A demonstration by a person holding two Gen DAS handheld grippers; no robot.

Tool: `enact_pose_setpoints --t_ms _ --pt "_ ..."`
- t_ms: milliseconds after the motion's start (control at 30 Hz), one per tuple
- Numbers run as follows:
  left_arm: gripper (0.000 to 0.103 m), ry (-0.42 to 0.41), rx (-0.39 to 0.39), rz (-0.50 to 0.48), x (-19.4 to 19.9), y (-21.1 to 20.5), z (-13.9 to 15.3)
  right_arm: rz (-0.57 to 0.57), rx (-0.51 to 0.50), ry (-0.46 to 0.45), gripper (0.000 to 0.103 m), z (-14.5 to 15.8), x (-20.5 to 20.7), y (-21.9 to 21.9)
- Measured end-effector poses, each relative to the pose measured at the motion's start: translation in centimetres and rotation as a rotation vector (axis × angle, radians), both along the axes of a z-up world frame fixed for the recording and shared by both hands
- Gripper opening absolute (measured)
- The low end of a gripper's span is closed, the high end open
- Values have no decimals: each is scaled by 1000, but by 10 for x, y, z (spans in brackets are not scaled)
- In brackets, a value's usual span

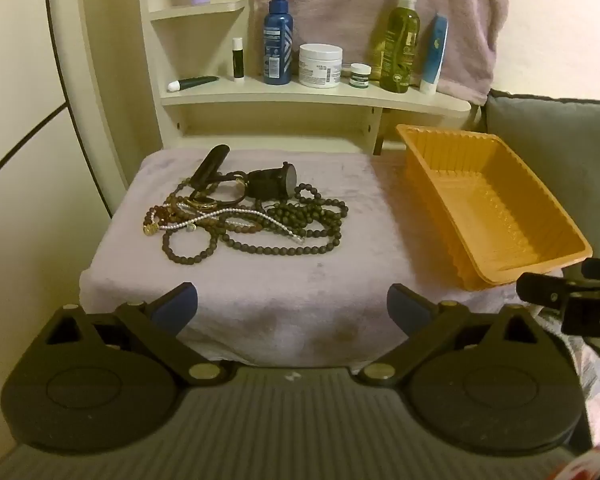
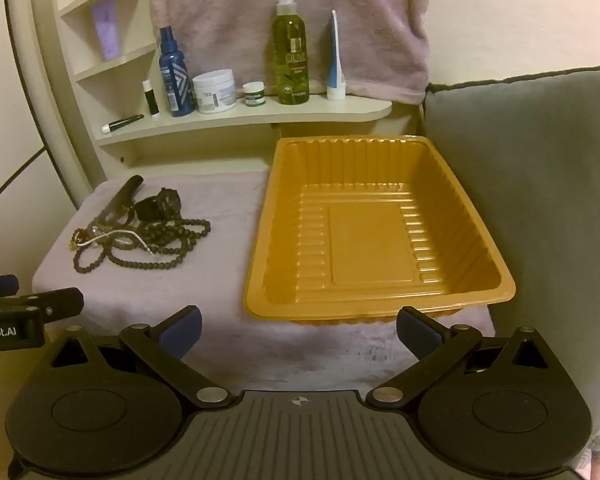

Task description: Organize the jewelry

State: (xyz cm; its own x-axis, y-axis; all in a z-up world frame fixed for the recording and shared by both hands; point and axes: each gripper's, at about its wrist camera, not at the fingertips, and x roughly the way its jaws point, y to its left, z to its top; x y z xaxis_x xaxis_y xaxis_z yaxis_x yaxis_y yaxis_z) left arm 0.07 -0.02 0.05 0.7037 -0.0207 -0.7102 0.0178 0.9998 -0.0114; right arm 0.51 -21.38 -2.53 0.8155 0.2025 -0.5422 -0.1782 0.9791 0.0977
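A tangled pile of jewelry (image 1: 244,216) lies on a pale lilac towel (image 1: 260,304): dark bead necklaces (image 1: 316,216), a white pearl strand (image 1: 236,216), a black watch (image 1: 274,180) and a black clip (image 1: 210,166). The pile also shows in the right wrist view (image 2: 140,232). An empty orange plastic tray (image 2: 364,232) stands to the right of the pile; it also shows in the left wrist view (image 1: 488,204). My left gripper (image 1: 292,308) is open and empty, in front of the pile. My right gripper (image 2: 298,330) is open and empty, in front of the tray.
A cream shelf (image 1: 316,92) behind holds a blue spray bottle (image 1: 278,36), a white jar (image 1: 320,66), a green olive bottle (image 2: 290,48) and tubes. A grey cushion (image 2: 532,184) stands right of the tray. A pink towel (image 2: 284,12) hangs behind.
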Motion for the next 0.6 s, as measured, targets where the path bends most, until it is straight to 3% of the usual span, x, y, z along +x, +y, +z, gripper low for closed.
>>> enact_pose_setpoints --t_ms 600 --pt "98 -4 -46 -4 0 1 3 2 -13 -3 103 0 1 3"
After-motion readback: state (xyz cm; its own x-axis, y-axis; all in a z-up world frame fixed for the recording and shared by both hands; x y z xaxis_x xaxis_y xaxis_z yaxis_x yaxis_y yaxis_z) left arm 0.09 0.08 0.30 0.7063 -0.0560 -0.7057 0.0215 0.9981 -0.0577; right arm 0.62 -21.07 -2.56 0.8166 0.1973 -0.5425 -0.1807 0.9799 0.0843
